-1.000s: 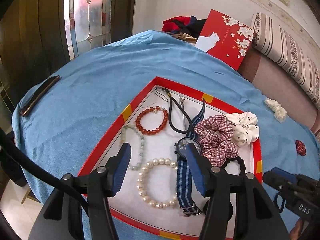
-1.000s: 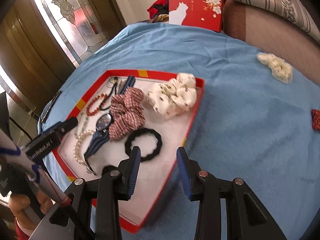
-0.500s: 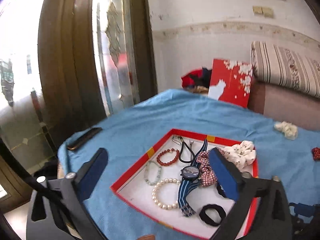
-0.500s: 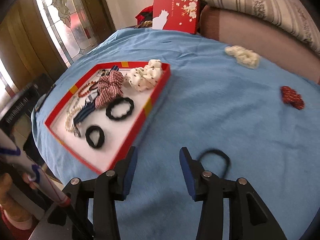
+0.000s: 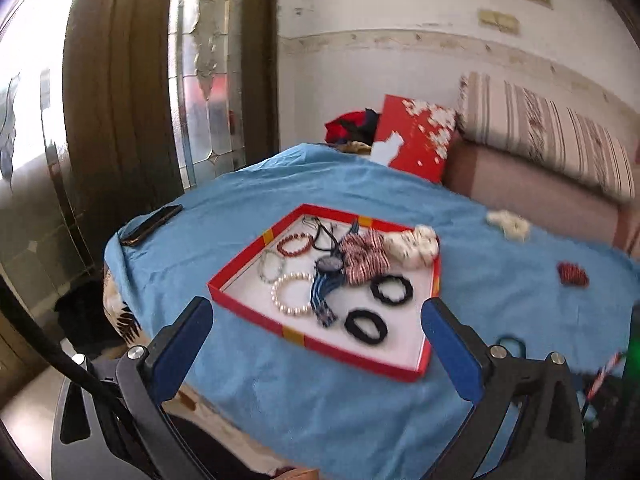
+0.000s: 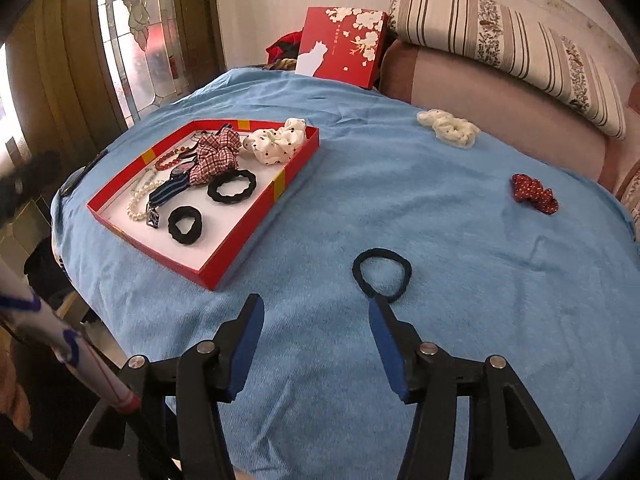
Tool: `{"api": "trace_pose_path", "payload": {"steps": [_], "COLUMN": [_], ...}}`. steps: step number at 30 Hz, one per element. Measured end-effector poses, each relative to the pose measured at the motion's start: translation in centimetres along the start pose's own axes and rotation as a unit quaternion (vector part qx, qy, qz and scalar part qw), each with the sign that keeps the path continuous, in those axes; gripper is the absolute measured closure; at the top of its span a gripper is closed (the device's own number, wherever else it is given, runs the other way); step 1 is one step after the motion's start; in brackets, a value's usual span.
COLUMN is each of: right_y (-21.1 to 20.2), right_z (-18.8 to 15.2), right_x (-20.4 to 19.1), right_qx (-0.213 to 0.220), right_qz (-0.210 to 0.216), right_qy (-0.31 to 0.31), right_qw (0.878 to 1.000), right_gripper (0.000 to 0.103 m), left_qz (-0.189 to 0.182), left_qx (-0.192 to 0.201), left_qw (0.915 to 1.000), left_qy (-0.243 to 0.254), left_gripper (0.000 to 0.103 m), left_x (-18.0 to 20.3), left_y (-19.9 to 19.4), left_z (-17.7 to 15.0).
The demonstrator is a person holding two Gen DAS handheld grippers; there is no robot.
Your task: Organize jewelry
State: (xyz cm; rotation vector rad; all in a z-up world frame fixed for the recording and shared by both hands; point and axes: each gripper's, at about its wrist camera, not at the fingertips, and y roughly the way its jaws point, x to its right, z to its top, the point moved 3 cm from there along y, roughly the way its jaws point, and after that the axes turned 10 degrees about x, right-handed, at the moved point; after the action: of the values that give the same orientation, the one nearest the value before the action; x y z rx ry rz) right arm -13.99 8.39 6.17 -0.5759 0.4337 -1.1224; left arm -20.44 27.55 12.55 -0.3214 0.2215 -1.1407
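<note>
My right gripper [image 6: 316, 322], empty with jaws opening, hung at lower centre facing the thin black hair tie [image 6: 382, 274] outside the red tray [image 6: 256, 224], while my left gripper [image 5: 316, 340] stood wide open and empty.

Red tray [image 6: 256, 236], jewelry-filled, on cloth

Matt terry cloth [image 6: 400, 200] — glossy pearl bracelet [image 5: 289, 294].

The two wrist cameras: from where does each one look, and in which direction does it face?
Left wrist: sits behind the open left gripper, facing down over the red tray toward the wall; its two fingers show.
Right wrist: behind the right gripper, jaws opening and empty, facing the blue cloth and a black hair tie.
Shared: tray, cloth, red gift box.
</note>
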Motion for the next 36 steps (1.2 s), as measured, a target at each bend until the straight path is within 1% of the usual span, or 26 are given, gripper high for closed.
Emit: {"api": "trace_pose_path", "payload": {"steps": [3,7,15,24,36], "right_y": [-0.5,-1.0,-1.9,-1.8,-0.8], "right_z": [-0.2,-0.3,-0.7,-0.8,-0.9], "right_x": [0.2,0.5,1.0,0.0,-1.0], "right_qx": [0.003,0.008,0.010,0.007,-0.002], "right_qz": [-0.003,-0.013,-0.020,-0.022,-0.026], "right_qy": [0.005,0.008,0.010,-0.004,-0.015], "right_qw": [1.000,1.000,1.000,1.000,1.000], "right_gripper": [0.041,0.041,0.040,0.038,0.036], "left_qz": [-0.007,-0.022,-0.030,-0.043,-0.038], "left_qx": [-0.016,-0.041,-0.052,-0.072,-0.093], "left_qw": [0.9997,0.9988,0.9977,0.9963,0.9949], "left_qy": [0.016,0.018,0.031,0.020,0.004], "left_gripper": [0.000,0.000,0.000,0.000,0.000], "left_x": [0.9,1.7,2.6,2.3,1.4], "left_y": [-0.7,-1.2,-1.7,-1.1,0.0], "left_z": [-0.9,-1.8,-2.3,-2.7,-3.5]}}
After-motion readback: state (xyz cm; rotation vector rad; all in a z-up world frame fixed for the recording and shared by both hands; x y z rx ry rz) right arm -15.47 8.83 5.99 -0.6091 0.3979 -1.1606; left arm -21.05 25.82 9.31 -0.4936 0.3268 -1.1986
